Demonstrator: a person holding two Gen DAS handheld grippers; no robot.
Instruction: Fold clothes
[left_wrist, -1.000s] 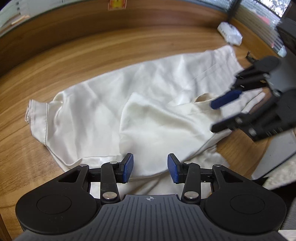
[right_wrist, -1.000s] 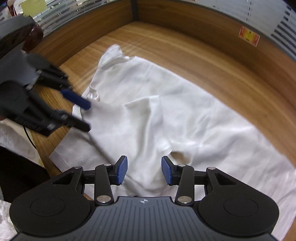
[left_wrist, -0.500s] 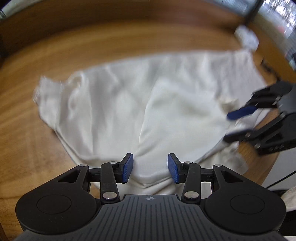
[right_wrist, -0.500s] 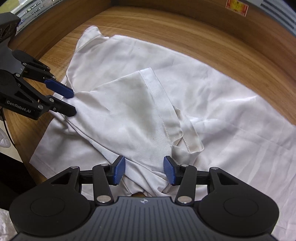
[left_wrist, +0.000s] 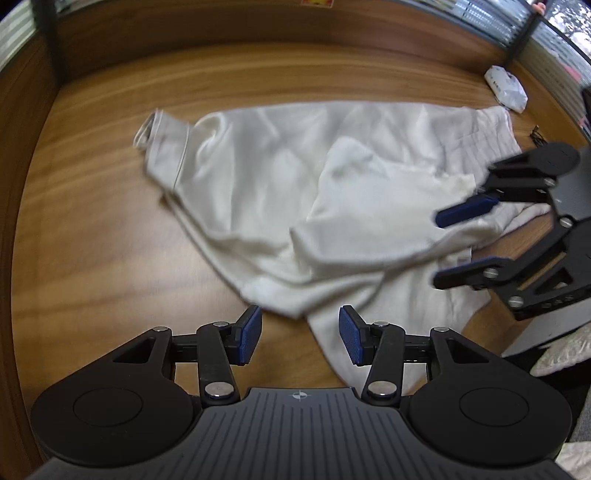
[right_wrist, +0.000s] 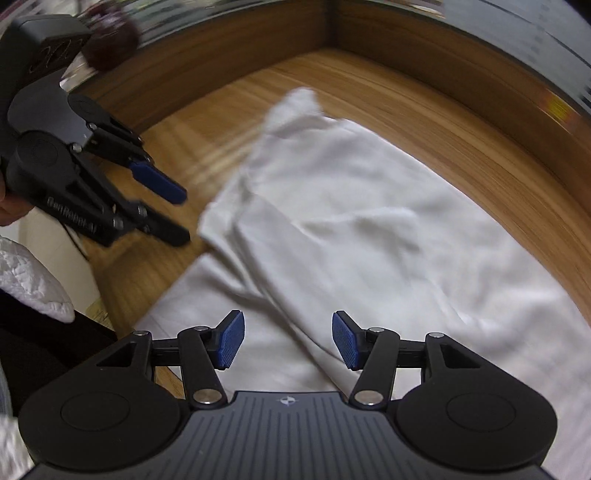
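- Table (left_wrist: 92, 240): wooden top with a raised wooden edge at the back. It is bare on the left of the left wrist view.
- Garment (left_wrist: 295, 177): a white cloth piece lying on the table, rumpled. A cuffed sleeve end (left_wrist: 155, 129) points left, and one flap is folded loosely across the middle. Its near edge trails toward me.
- Left gripper (left_wrist: 297, 334): jaws are parting, with a clear gap between the blue pads (left_wrist: 249, 332). I see only a tip of the cloth's fold just beyond the gap; the pads press on nothing. In the right wrist view it hangs over bare wood beside the cloth's left edge.
- Right gripper (right_wrist: 288, 339): jaws also spreading. Cloth lies beneath the gap but neither pad pinches it. In the left wrist view its fingers sit around the cloth's right-hand edge, apart from it as far as I can tell.
- Small white packet (left_wrist: 506, 86): far right corner of the table, clear of the garment.
- Handling judgement: thin, light and limp, so it should drape and carry no shape of its own. It looks smooth, so it may slide on the wood when dragged. A single-layer pinch risks slipping.
- Where I would take hold: at a hemmed edge or a corner, one gripper each side, where the doubled seam gives the pads something to bite on.
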